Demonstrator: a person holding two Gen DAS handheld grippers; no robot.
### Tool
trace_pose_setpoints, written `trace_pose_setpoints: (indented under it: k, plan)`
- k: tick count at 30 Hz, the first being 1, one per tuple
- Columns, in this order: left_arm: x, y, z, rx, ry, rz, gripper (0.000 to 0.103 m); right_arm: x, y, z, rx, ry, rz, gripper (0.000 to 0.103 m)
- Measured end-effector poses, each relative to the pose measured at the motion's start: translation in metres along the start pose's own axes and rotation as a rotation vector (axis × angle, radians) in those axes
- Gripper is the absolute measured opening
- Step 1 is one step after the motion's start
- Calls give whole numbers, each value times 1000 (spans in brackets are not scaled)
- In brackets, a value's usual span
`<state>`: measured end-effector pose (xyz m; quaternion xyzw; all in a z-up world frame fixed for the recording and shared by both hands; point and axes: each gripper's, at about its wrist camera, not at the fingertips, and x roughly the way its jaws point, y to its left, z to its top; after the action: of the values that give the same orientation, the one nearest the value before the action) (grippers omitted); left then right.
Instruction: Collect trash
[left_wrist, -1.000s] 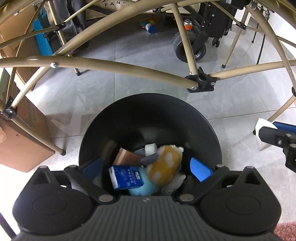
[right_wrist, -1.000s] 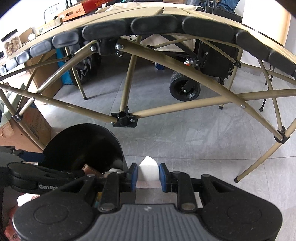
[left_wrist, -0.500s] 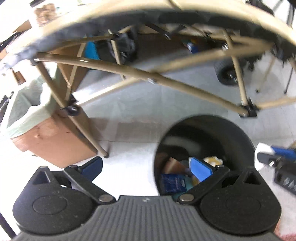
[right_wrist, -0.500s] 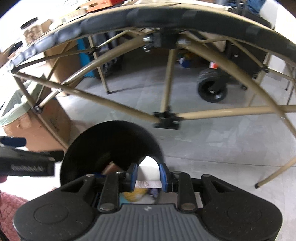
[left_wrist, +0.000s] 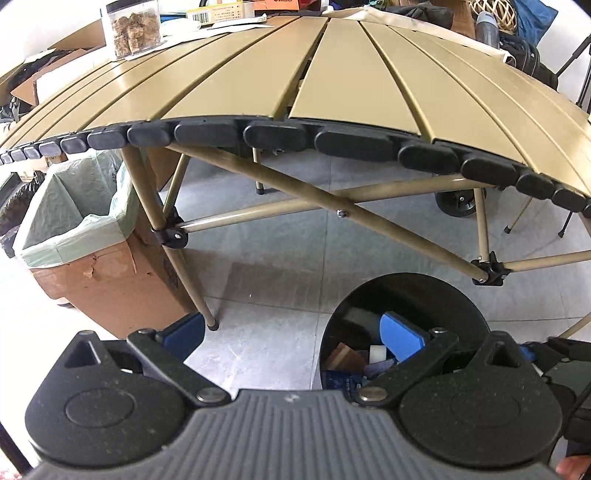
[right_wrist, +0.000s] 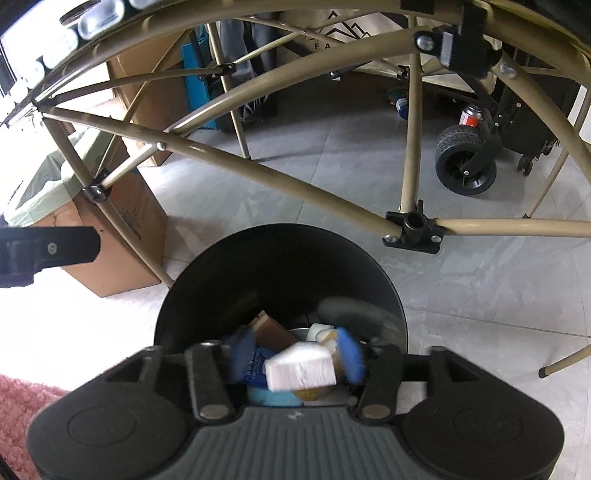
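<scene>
My right gripper (right_wrist: 295, 354) hangs over the black round bin (right_wrist: 280, 236). Its jaws are opening, and the blue pads (right_wrist: 351, 356) are blurred and stand clear of a white packet (right_wrist: 301, 369) that tilts loose between them above the bin. Inside the bin lie a brown box (right_wrist: 271, 332), a blue carton (right_wrist: 255, 373) and other scraps. My left gripper (left_wrist: 293, 332) is open and empty, up over the grey floor to the left of the bin (left_wrist: 406, 284). Its arm also shows at the left edge of the right wrist view.
A tan slatted folding table (left_wrist: 332, 92) spreads ahead, with crossed legs (left_wrist: 369, 218) just behind the bin. A cardboard box with a green liner (left_wrist: 74, 221) stands on the left. A jar (left_wrist: 133, 27) sits on the table. A black wheel (right_wrist: 465, 162) and a pink rug (right_wrist: 22, 398) are nearby.
The left gripper rose and swung left off the bin, so the table top now shows. The right gripper moved over the bin and its jaws spread off the white packet.
</scene>
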<state>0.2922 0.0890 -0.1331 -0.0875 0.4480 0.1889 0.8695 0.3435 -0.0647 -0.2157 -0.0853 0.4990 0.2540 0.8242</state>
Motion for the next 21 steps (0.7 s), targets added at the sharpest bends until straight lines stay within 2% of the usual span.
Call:
trace_pose_setpoints:
  k: [1,3,5,15,21]
  plan:
    - [0,-1,0,1,0,-1,103,-1,0,0,-3,-4,2,90]
    - [0,-2,-1,2,2,-1,103,-2,0,0,-7,-15,1,92]
    - [0,-3,-1,5,3,-3,103,-3,-1,0,-7,-20,-2,102]
    - [-6,-11,-3,23,-17,-23,103,-12,-6,-3,-26,-24,-19,103]
    - [-34,-15,-6,24,-102,-34,103,-40,-9,-11,-17,-58,-30,103]
